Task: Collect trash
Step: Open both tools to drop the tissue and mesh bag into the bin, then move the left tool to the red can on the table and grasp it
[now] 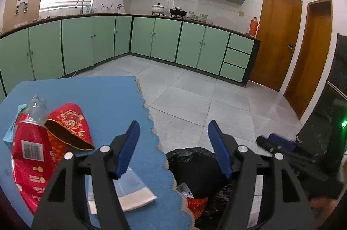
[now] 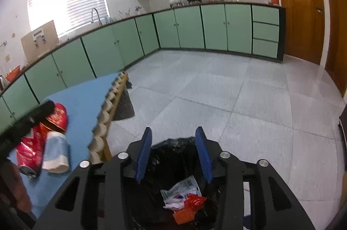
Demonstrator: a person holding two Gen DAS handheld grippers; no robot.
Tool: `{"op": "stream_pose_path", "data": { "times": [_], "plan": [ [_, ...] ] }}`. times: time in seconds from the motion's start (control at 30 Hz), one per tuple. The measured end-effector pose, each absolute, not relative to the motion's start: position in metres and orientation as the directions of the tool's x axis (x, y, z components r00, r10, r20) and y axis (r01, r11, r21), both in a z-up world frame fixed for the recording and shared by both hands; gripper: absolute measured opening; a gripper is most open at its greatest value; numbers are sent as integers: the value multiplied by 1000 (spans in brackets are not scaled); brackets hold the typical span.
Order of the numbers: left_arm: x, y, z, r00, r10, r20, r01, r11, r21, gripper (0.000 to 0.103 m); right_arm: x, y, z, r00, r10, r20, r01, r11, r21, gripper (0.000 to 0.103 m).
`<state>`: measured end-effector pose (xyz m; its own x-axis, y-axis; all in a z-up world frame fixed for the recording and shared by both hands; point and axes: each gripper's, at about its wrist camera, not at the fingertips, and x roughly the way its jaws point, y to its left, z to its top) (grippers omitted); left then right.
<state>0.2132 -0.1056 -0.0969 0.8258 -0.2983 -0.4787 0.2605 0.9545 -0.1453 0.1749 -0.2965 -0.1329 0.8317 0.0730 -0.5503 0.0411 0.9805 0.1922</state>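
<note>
Two grippers in view, both with jaws apart and nothing between the pads. Right gripper hangs over the black trash bag on the floor beside the table; jaws part open, bag mouth directly below. Inside the bag: a white printed wrapper, crumpled red wrapper, orange scrap. Left gripper is spread wide, straddling the scalloped edge of the blue table cloth, one finger over the table, the other over the bag. Under its left finger lies a flattened white paper cup on the cloth. Further left on the table: a red snack bag with barcode, a red-and-gold paper cup on its side touching it, a crushed clear plastic bottle behind. Beyond: grey tile floor, green base cabinets, wooden doors.
</note>
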Motion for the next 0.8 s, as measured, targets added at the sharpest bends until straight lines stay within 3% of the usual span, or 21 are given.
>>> {"op": "stream_pose_path", "data": {
  "times": [0.07, 0.2, 0.37, 0.5, 0.8],
  "plan": [
    [212, -104, -95, 828, -295, -477, 258, 956, -142, 64, 170, -292, -120, 846, 71, -528, 31, 983, 183, 52],
    [207, -101, -91, 835, -288, -468, 255, 958, -133, 67, 164, -282, -102, 864, 70, -499, 20, 985, 172, 77],
    [197, -96, -83, 847, -279, -452, 249, 960, -127, 76, 156, -269, -84, 883, 53, -467, 16, 990, 143, 98],
    [187, -80, -78, 865, -251, -435, 225, 968, -111, 86, 152, -259, -79, 887, 60, -458, 9, 989, 147, 98],
    [163, -18, -77, 889, -91, -449, 77, 996, -49, 89, 146, -236, -79, 885, 87, -458, -13, 987, 161, 98]
  ]
}}
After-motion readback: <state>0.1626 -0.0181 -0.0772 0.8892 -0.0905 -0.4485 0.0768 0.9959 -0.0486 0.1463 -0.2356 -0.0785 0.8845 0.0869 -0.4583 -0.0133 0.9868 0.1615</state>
